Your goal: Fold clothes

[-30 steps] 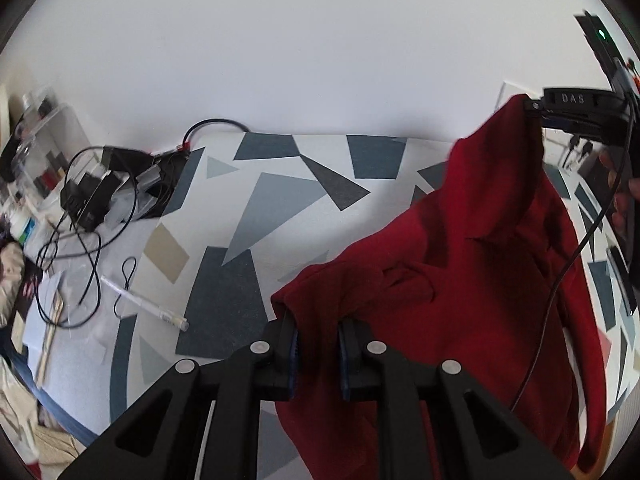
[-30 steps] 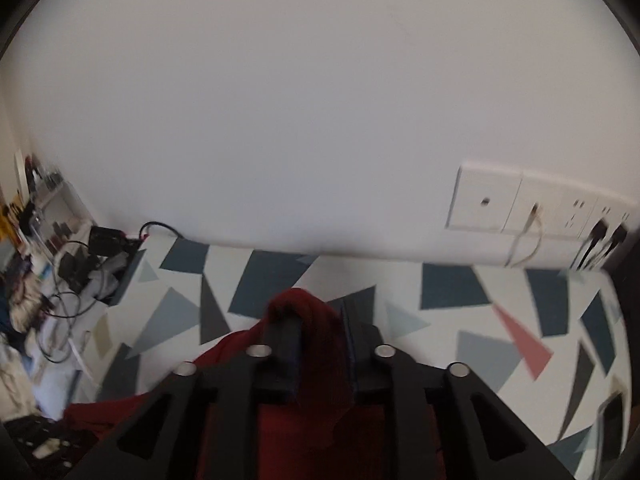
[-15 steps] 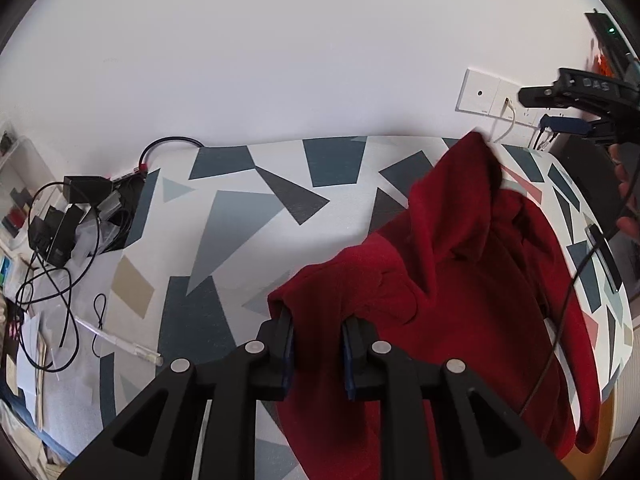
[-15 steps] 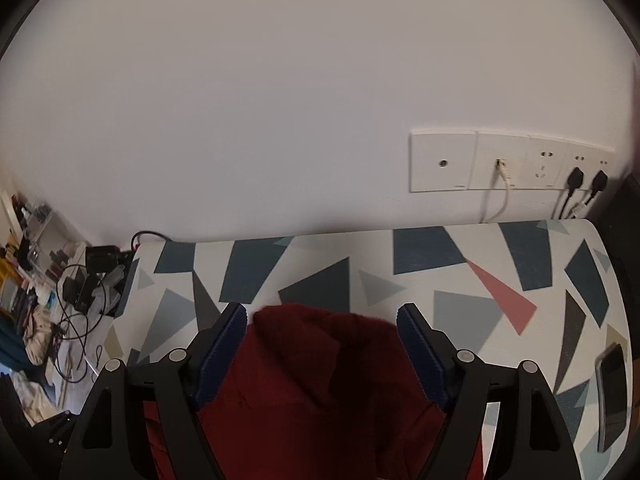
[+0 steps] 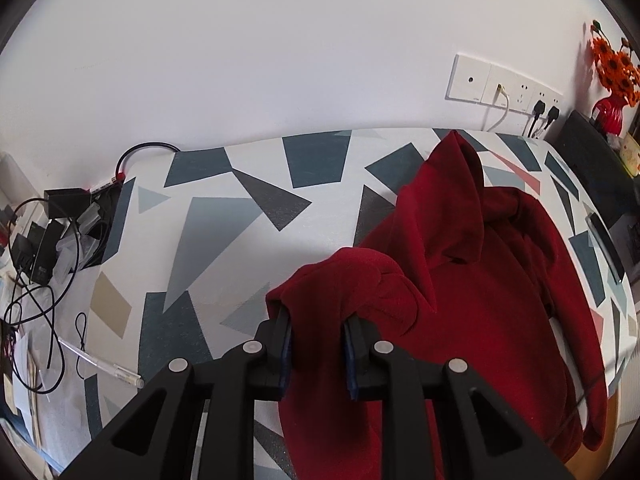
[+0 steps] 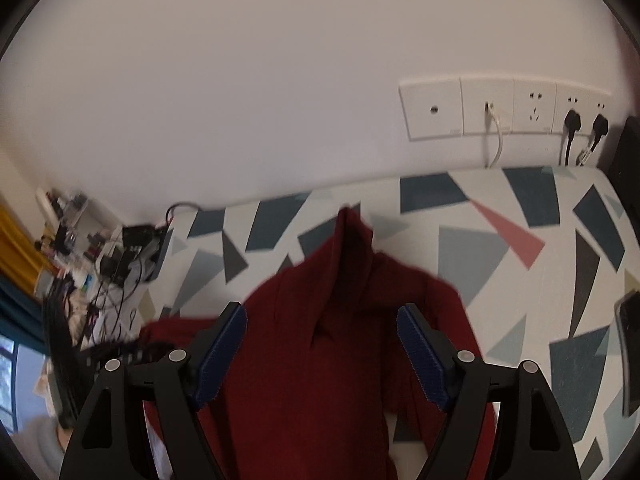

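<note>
Left gripper (image 5: 316, 334) clamped on red hoodie (image 5: 472, 280) shoulder fold; right gripper (image 6: 322, 354) spread wide, hovering over hood just ahead.

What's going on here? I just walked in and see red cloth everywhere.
A person with two handheld grippers is folding a red hoodie on a patterned table. The left gripper has its jaws clamped on a bunched part of it. The right gripper hangs open above the garment, holding nothing.

left gripper (image 5: 316, 348): chunky black plastic arms, silver round screws, blue pads inside
right gripper (image 6: 322, 354): same black frame, ribbed blue pads (image 6: 422, 360), silver screws
</note>
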Demonstrator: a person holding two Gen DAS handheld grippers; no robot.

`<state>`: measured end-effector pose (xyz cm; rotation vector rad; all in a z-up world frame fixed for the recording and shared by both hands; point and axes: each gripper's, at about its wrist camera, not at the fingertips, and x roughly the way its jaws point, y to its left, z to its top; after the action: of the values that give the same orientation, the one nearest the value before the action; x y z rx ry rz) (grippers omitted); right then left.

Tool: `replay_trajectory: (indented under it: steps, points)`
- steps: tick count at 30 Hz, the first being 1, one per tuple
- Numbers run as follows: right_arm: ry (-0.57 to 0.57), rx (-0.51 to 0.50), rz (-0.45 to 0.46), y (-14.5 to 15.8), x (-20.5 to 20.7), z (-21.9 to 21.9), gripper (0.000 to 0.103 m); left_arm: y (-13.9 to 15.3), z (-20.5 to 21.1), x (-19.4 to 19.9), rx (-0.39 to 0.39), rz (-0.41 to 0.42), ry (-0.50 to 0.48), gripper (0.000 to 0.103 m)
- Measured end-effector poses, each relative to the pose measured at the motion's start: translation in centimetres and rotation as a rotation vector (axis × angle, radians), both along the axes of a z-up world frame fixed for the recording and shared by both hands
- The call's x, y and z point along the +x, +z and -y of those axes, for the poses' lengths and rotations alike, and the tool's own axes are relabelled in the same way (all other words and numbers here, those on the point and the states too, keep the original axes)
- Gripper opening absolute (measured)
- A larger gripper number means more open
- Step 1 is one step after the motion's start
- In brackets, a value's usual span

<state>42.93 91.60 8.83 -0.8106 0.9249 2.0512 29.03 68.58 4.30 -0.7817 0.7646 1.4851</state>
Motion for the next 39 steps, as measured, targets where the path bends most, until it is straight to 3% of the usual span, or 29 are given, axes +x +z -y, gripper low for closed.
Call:
replay_trajectory:
  steps: [9,12,14,16,18,23,26,29,34,39]
  points:
    - [0.032,-0.076,0.07,-6.2,1.6,6.9,0.08,-0.8,-0.1,0.8,-0.02,-0.061,-0.019,0.024]
    - [0.021,-0.099,0.111,-7.9,1.7,8.0,0.08,-1.0,0.0,0.5,-0.055,-0.032,-0.031,0.039]
    - [0.021,-0.106,0.145,-8.8,1.6,8.4,0.08,-1.0,0.2,0.1,-0.086,0.003,-0.052,0.055]
    - [0.03,-0.106,0.179,-9.4,1.3,8.8,0.08,-0.8,0.6,-0.3,-0.123,0.042,-0.086,0.061]
    - [0.044,-0.102,0.208,-10.0,1.1,9.1,0.08,-0.4,1.3,-0.3,-0.151,0.009,-0.142,0.07]
    - [0.081,-0.103,0.272,-11.6,0.3,9.4,0.08,1.1,4.2,-1.4,-0.184,0.015,-0.219,0.07]
    - [0.103,-0.096,0.309,-12.5,-0.3,9.7,0.08,0.6,6.1,-3.3,-0.202,0.079,-0.155,0.07]
    - [0.126,-0.078,0.343,-13.3,-0.9,10.1,0.08,-1.8,7.8,-4.6,-0.264,0.163,-0.08,0.07]
    - [0.156,-0.033,0.395,-14.0,-1.6,10.6,0.08,-5.3,9.1,-3.2,-0.325,0.291,-0.012,0.07]
    - [0.192,-0.014,0.425,-14.6,-2.1,10.8,0.093,-7.0,8.9,-1.1,-0.342,0.359,0.032,0.07]
